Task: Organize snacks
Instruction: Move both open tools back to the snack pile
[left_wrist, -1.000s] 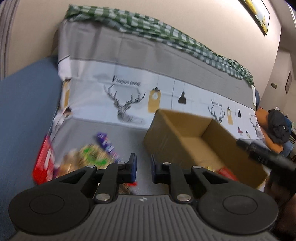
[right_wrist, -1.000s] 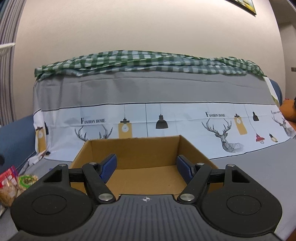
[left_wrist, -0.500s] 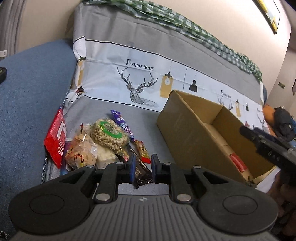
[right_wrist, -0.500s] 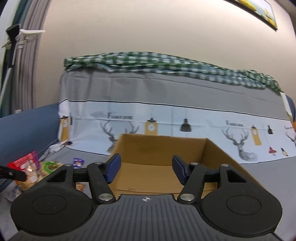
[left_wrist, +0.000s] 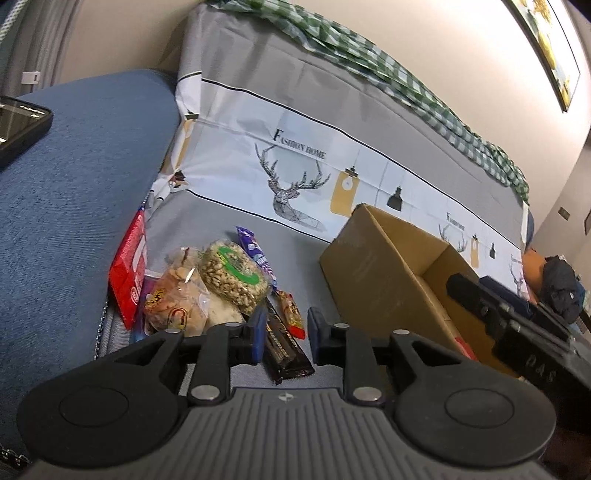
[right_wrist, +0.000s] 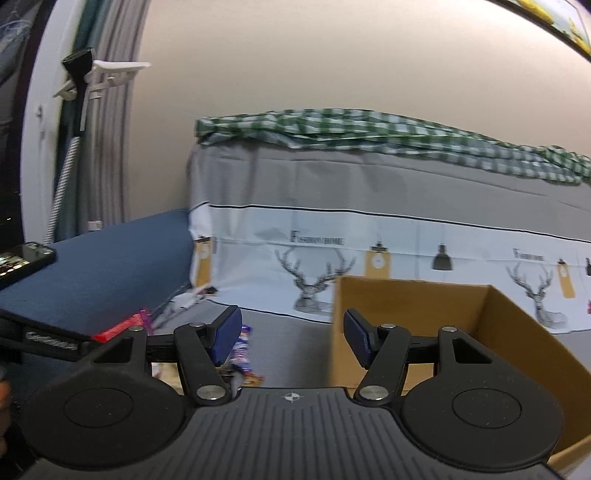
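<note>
A heap of snacks lies on the grey sofa cover: a red packet (left_wrist: 129, 269), a clear bag of nuts (left_wrist: 173, 299), a round nut cake with a green label (left_wrist: 232, 273), a purple bar (left_wrist: 256, 254), a small orange-red bar (left_wrist: 291, 314) and a dark chocolate bar (left_wrist: 284, 347). My left gripper (left_wrist: 285, 332) hangs just above the dark bar, its jaws opening, the bar showing in the gap but not pinched. An open cardboard box (left_wrist: 399, 273) stands to the right, with a red item inside. My right gripper (right_wrist: 291, 336) is open and holds nothing, left of the box (right_wrist: 443, 332).
A blue sofa armrest (left_wrist: 66, 192) with a black phone (left_wrist: 18, 125) on it rises at the left. The sofa back carries a deer-print cover (left_wrist: 295, 177) and a green checked cloth (left_wrist: 369, 59). The right gripper's black body (left_wrist: 509, 325) reaches in over the box's near side.
The left gripper's jaws have widened and it has settled closer over the snack heap. The right gripper has swung left, from facing the box to facing the gap between box and snacks.
</note>
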